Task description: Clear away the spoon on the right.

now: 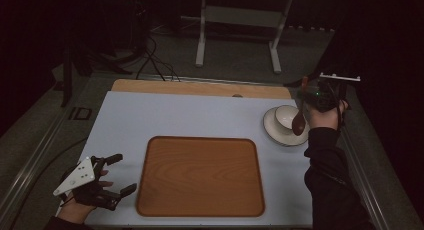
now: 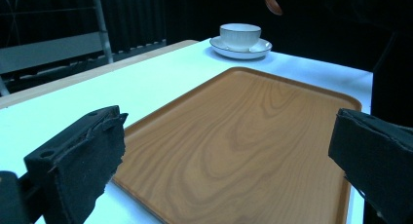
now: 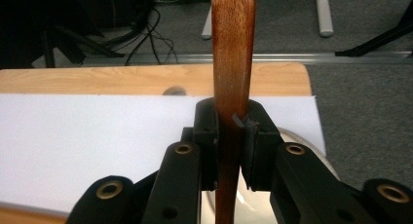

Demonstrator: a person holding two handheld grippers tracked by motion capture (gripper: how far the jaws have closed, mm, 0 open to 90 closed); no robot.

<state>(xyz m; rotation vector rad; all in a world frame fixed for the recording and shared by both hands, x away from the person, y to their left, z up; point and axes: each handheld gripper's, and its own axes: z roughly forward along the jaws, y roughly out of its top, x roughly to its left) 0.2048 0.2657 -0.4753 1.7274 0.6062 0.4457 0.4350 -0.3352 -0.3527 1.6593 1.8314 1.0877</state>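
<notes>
A brown wooden spoon (image 1: 299, 121) hangs bowl-down over a white cup (image 1: 285, 115) that stands on a white saucer (image 1: 272, 130) at the table's right. My right gripper (image 1: 307, 97) is shut on the spoon's handle (image 3: 234, 48), and its pads (image 3: 251, 136) press the handle from both sides. A wooden tray (image 1: 200, 176) lies at the front middle. My left gripper (image 1: 126, 173) rests at the tray's left edge, open, with nothing between its fingers. In the left gripper view the tray (image 2: 243, 136) stretches ahead, with the cup (image 2: 239, 35) and the spoon's bowl (image 2: 272, 2) beyond it.
A pale blue mat (image 1: 200, 117) covers the table, with a bare wooden strip (image 1: 200, 87) along the far edge. Beyond the table are a grey floor, cables (image 1: 155, 65) and a white stand (image 1: 240, 20). A dark sleeve (image 1: 327, 180) runs along the right side.
</notes>
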